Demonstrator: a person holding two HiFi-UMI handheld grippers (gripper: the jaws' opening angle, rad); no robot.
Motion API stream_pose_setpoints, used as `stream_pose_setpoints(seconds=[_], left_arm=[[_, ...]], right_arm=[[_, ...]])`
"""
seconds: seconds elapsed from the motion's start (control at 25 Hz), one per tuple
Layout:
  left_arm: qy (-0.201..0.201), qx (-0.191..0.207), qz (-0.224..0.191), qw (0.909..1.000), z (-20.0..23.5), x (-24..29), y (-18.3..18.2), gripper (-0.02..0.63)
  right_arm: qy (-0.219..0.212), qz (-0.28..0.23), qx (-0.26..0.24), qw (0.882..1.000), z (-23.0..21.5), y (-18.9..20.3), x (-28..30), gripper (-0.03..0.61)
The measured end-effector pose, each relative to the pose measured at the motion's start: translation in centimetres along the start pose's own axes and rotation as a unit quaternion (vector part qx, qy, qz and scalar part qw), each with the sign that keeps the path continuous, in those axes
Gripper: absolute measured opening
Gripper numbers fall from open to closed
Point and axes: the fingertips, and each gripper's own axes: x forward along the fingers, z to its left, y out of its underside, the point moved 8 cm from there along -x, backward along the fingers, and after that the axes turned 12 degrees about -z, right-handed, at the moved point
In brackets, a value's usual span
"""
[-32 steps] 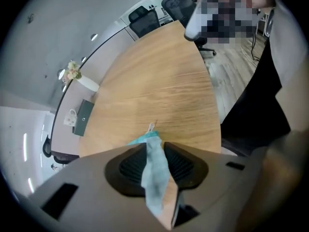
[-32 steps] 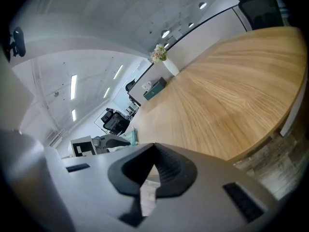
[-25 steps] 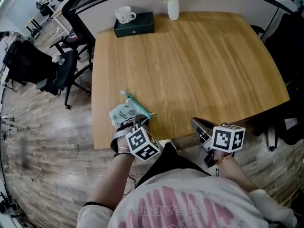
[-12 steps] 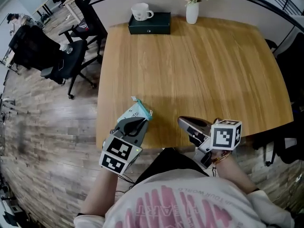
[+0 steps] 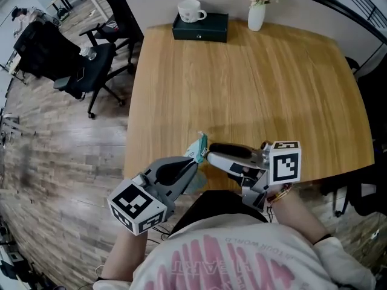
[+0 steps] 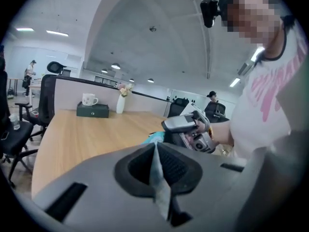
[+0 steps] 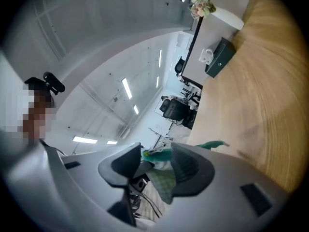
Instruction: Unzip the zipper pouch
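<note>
The zipper pouch (image 5: 199,144), teal and white, hangs above the wooden table's (image 5: 272,89) near edge. My left gripper (image 5: 195,161) reaches up from the lower left and is shut on it. In the left gripper view the pouch's thin edge (image 6: 156,170) is pinched between the pads. My right gripper (image 5: 210,151) points left at the pouch's top. Its jaws have just been opening and now stand apart. In the right gripper view the pouch's teal zipper end (image 7: 160,154) sits in the gap of the right gripper (image 7: 154,167), not pressed by the pads.
A dark green box (image 5: 201,26) with a white mug (image 5: 190,9) stands at the table's far edge, with a white vase of flowers (image 5: 257,14) beside it. Black office chairs (image 5: 78,71) stand on the wood floor to the left.
The left gripper has lifted the pouch off the table and rolled over. The right gripper has swung left and up to the pouch, and its jaws have opened.
</note>
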Motion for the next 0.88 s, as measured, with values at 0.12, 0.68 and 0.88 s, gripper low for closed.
stream_pose_setpoints(seconds=[0.12,0.68,0.88], left_arm=[[0.016,0.012,-0.005,0.9998,-0.5,0.2,-0.5,0.009],[0.072,0.029,-0.007,0.997,-1.7,-0.3,-0.4,0.009],[0.083,0.022,-0.003,0.9963,-1.6,-0.5,-0.2,0.011]], right_arm=[[-0.005,-0.004,0.001,1.0,0.2,0.0,0.1,0.181],[-0.007,0.015,-0.155,0.988,3.3,0.4,-0.6,0.103],[-0.004,0.023,-0.211,0.977,3.8,0.5,-0.5,0.097]])
